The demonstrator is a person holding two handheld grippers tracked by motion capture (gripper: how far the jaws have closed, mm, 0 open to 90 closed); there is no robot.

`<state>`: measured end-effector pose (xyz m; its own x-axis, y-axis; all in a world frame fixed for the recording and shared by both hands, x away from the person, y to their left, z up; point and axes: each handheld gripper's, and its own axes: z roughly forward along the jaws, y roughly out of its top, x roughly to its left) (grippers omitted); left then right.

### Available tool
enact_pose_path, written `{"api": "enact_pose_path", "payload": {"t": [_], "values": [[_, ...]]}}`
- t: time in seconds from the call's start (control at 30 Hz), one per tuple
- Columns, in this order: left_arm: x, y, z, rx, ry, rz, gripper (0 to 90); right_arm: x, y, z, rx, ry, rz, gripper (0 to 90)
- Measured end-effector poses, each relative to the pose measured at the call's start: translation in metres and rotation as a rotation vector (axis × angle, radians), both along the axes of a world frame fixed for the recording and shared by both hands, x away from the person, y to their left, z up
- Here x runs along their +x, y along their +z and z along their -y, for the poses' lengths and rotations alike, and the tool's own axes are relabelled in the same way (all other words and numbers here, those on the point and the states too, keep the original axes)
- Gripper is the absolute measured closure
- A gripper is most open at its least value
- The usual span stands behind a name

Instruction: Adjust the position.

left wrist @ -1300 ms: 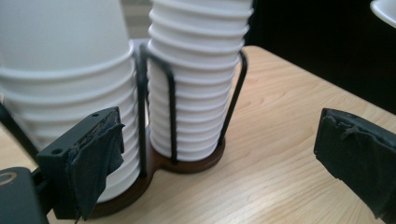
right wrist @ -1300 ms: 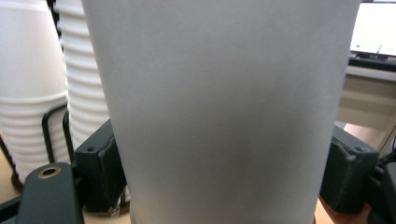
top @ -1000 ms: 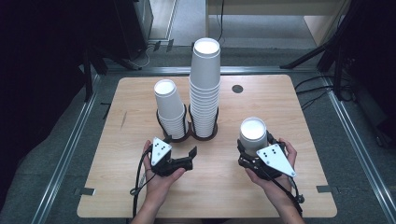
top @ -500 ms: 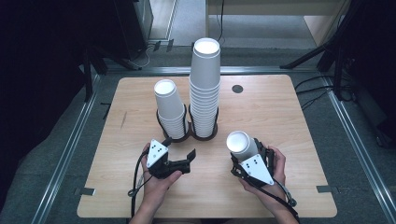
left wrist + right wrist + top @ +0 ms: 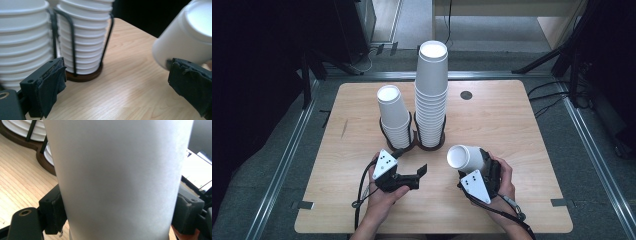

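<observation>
My right gripper (image 5: 484, 162) is shut on a single white paper cup (image 5: 462, 156), held by its side wall low over the table with its open end tipped toward the left hand. In the right gripper view that cup (image 5: 120, 170) stands between both black jaws of the right gripper (image 5: 120, 215). My left gripper (image 5: 410, 161) is open with nothing between its jaws, just in front of the cup holder. In the left gripper view the held cup (image 5: 185, 37) hangs behind the right-hand jaw of the left gripper (image 5: 120, 85).
A black wire holder on a dark base (image 5: 432, 145) holds a short stack of white cups (image 5: 393, 112) and a taller stack (image 5: 432, 95); both stacks show close ahead (image 5: 85, 37). A round grommet (image 5: 466, 95) sits at the back of the wooden table (image 5: 522, 130).
The right gripper has come down and toward the left with its cup, which now tips toward the left gripper. The left gripper has stayed in place and open.
</observation>
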<state>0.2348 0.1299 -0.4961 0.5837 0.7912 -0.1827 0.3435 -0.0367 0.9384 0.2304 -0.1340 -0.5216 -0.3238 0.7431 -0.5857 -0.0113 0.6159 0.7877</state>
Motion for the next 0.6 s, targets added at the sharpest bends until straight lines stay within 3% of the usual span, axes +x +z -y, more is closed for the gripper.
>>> {"api": "enact_pose_path", "payload": {"t": [0.1, 0.6], "values": [[-0.001, 0.001, 0.005, 0.006, -0.049, -0.001, 1.5, -0.001, -0.002, -0.002, -0.032, 0.004, 0.017, 16.7], [-0.008, 0.0, 0.023, 0.052, -0.195, 0.007, 1.6, -0.008, -0.013, -0.016, -0.19, 0.047, 0.076, 16.6]]}}
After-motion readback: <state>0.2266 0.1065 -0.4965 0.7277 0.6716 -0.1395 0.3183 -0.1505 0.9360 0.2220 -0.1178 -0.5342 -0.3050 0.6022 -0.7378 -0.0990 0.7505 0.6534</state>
